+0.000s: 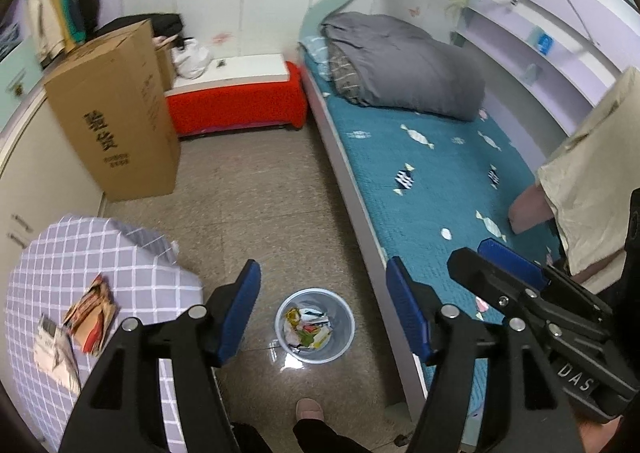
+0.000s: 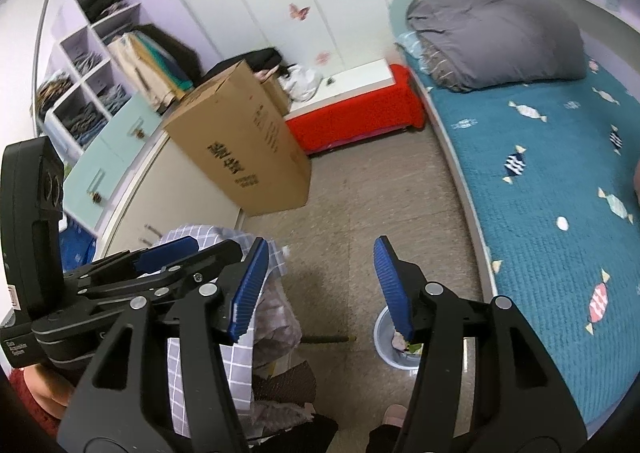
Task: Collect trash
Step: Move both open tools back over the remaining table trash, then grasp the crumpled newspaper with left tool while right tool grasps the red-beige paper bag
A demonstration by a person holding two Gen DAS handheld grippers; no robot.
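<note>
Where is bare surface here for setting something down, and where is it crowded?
Free: tan tiled floor between brown cardboard box and teal bed, and the bed's middle. Crowded: checked lilac tablecloth with red wrapper, and clear plastic bin full of trash.

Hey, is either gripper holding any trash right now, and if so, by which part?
Nothing is held. The left gripper stands open over the trash bin with nothing between its pads, and the right gripper is open and empty too.
</note>
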